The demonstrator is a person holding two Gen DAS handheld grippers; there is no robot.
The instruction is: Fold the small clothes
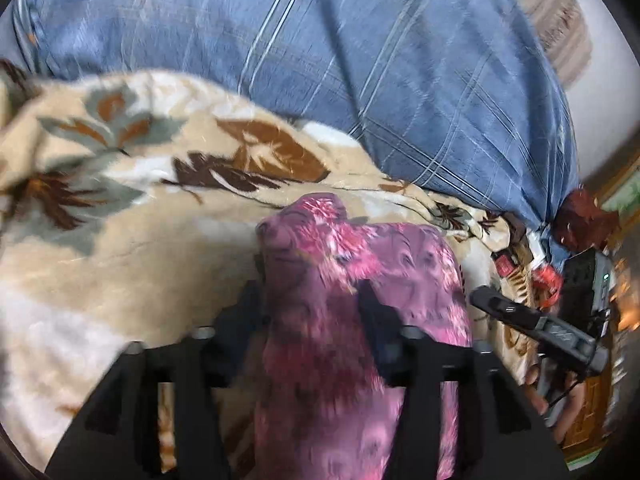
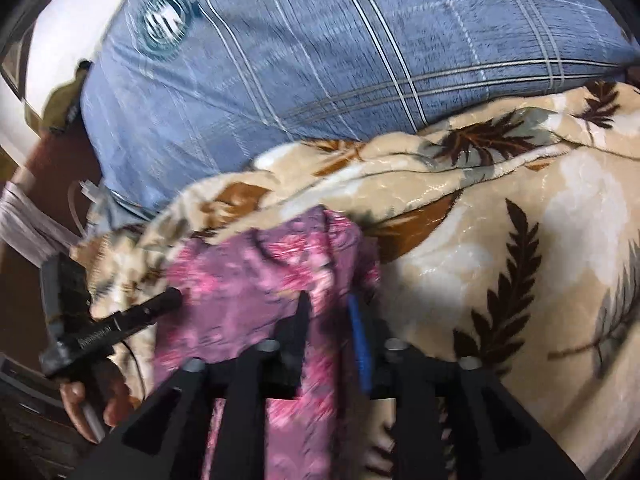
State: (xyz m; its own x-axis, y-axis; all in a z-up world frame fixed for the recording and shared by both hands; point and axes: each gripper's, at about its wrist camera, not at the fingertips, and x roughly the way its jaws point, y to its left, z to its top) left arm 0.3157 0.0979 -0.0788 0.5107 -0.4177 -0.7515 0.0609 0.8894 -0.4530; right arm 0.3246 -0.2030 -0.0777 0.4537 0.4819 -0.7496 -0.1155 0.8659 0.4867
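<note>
1. On the bed, a beige plush blanket (image 1: 120, 248) printed with brown and grey-green leaves covers the working surface; its pile is fleecy and it lies in soft ridges and folds.
2. Behind the blanket sits a large blue pillow (image 1: 360, 80) in a woven fabric with pale check lines, plump and rounded; a round teal emblem (image 2: 166, 26) shows on it in the right wrist view.
3. At the bed's edge, near the far gripper in the left wrist view, small red and dark items (image 1: 516, 264) lie in a cluster; blur prevents identifying them.
4. The task item, a pink-purple garment (image 1: 360, 320) with a mottled floral print, lies on the blanket just in front of the pillow, bunched into a narrow, rumpled strip of thin cloth.
5. Left gripper (image 1: 312, 312): black fingers stand partly apart with the garment's cloth lying between and over them. The frame is blurred; whether the pads press on the cloth cannot be told.
6. Right gripper (image 2: 332, 312): one dark finger and one blue-edged pad stand partly apart, a band of the garment running between them. Contact with the cloth cannot be told.
7. Each gripper appears in the other's view, at the garment's opposite side, with a hand (image 2: 92, 404) on the left one's handle.
8. Nothing stands between the grippers and the garment; the blanket's raised folds crowd its far edge.
</note>
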